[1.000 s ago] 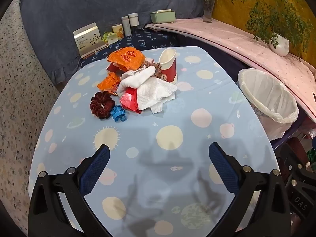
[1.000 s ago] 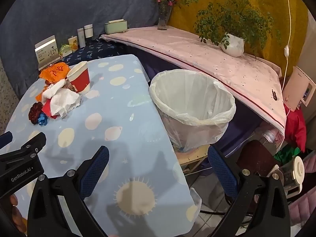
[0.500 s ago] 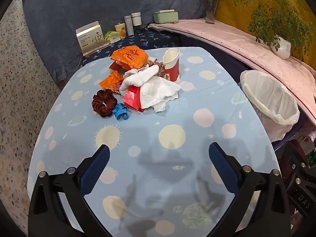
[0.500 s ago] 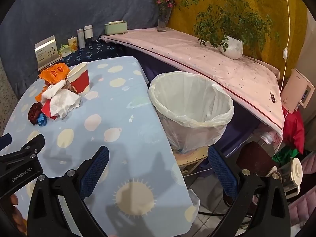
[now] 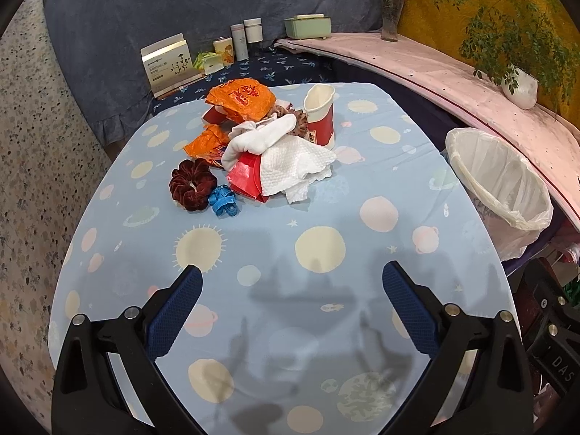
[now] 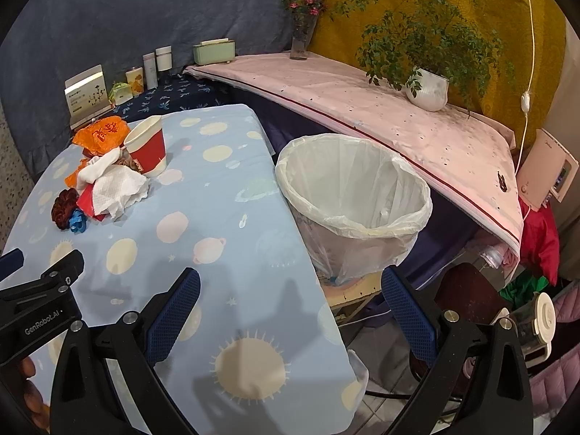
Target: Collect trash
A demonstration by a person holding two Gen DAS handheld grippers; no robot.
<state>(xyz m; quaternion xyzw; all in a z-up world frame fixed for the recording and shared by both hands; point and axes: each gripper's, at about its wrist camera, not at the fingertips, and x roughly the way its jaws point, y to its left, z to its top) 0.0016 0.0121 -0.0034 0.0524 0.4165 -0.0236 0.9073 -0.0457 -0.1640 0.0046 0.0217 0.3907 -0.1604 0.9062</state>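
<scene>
the left gripper (image 5: 291,279) has eased toward the trash pile (image 5: 268,148) (both grippers gaping, empty), the right gripper (image 6: 290,282) idle beside the bin (image 6: 353,195).

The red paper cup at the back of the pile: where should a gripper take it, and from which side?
Grip the red paper cup across its upper wall just under the rim, probably coming from its right side with the right gripper. It stands upright, and its right side faces bare tablecloth, while a sock and paper towel crowd its left.
</scene>
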